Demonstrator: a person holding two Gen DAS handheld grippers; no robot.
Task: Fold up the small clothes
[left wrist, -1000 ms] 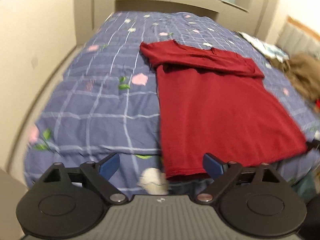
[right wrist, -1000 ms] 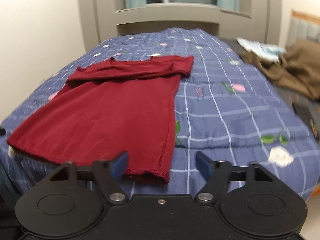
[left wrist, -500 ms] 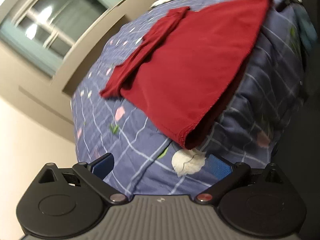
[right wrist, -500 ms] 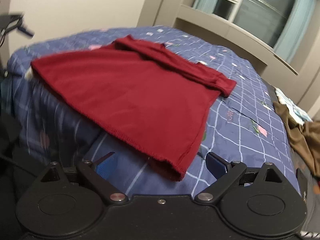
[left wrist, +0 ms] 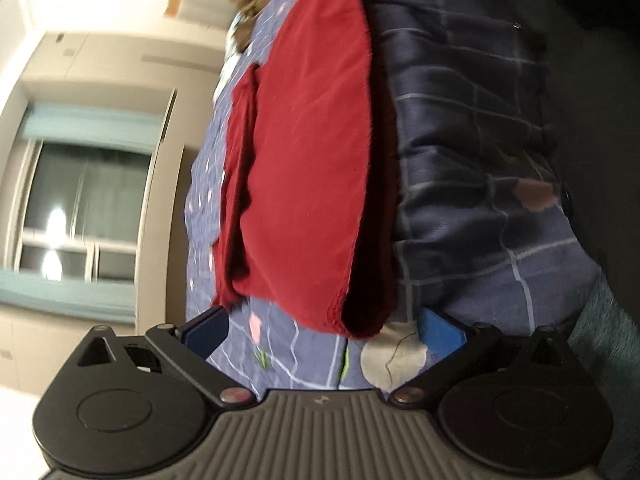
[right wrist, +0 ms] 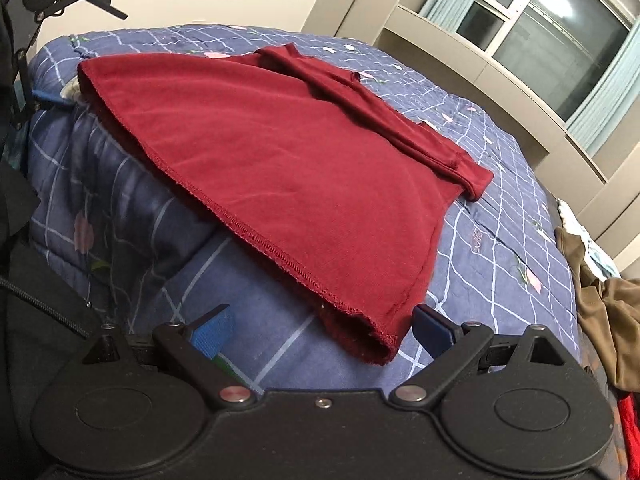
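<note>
A dark red shirt lies flat on the blue checked quilt, sleeves folded across its top, hem hanging over the bed's near edge. My right gripper is open, its blue pads either side of the hem's right corner, not closed on it. My left gripper is open and rolled on its side, with the hem's left corner between its pads. The left gripper also shows in the right wrist view at the shirt's far corner.
A brown garment and a white patterned cloth lie on the bed's right side. A window and a beige ledge stand behind the bed. The quilt's side drops away below the hem.
Both grippers have moved in low to the hem corners at the bed's edge. The left gripper has rolled onto its side. Both stay open.
</note>
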